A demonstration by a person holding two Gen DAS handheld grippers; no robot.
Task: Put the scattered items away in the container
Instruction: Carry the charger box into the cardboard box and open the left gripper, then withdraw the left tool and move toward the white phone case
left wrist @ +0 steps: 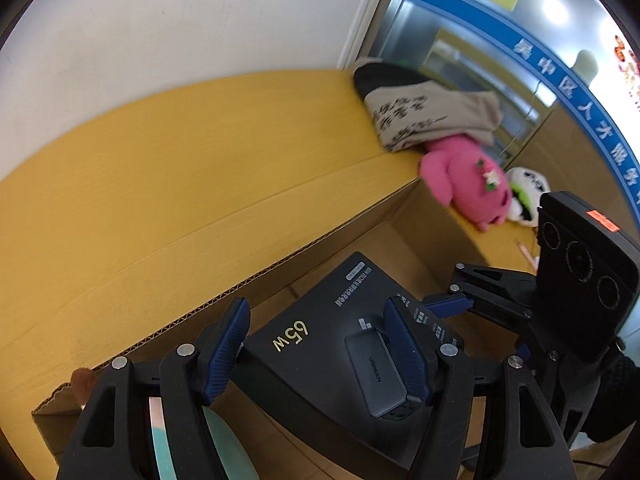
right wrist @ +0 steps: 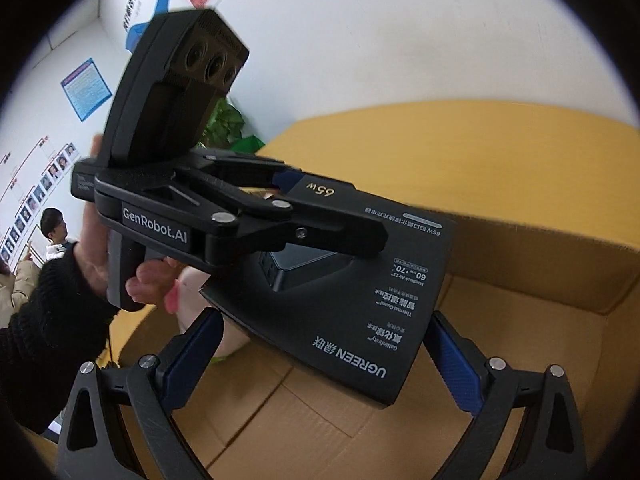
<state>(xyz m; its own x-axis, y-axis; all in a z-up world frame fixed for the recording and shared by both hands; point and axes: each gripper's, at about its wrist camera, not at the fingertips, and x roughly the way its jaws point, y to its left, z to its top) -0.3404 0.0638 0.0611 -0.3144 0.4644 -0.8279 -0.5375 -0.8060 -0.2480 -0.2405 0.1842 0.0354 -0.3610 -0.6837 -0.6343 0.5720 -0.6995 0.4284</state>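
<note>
The left tool is clamped on the dark charger box, holding it tilted above the open cardboard box. The right tool stands spread wide, its fingers either side of the charger box's near end without touching. A pink plush lies on the surface at two o'clock.

You have the dark charger box, printed "65W" in gold with "UGREEN" in white, tilted on a corner above the open cardboard carton, whose brown floor shows beneath it. A pink plush toy lies on the tabletop just beyond the carton's far right corner.
</note>
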